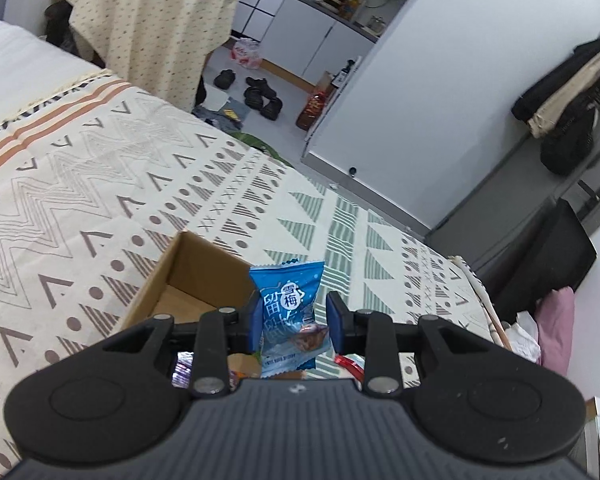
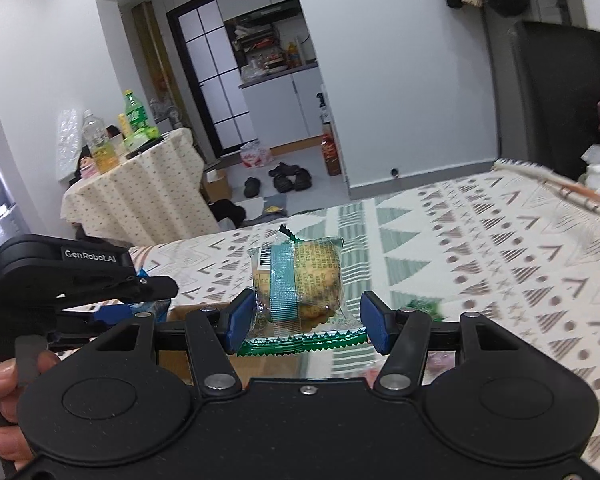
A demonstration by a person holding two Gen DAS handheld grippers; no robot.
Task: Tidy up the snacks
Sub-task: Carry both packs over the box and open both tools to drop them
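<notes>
Left gripper [image 1: 294, 322] clamped on blue snack packet [image 1: 288, 312], held above patterned bedspread [image 1: 100, 184]. Cardboard box [image 1: 188, 280] just left of packet, open top, visible floor bare. Right gripper [image 2: 306, 320] pinching clear pastry packet [image 2: 300, 284] by its sides, raised over bedspread. More wrappers [image 1: 350, 364] near, half hidden.

Cardboard box [image 1: 188, 280] half masked by the left gripper [image 1: 294, 322] body, floor mostly unseen. Beneath that body, slivers of a purple wrapper [image 1: 182, 368] and a red one [image 1: 350, 364], contents unreadable. In the right wrist view, green wrapper [image 2: 424, 305] blurred, hand [image 2: 0, 396] cut off at left edge.
</notes>
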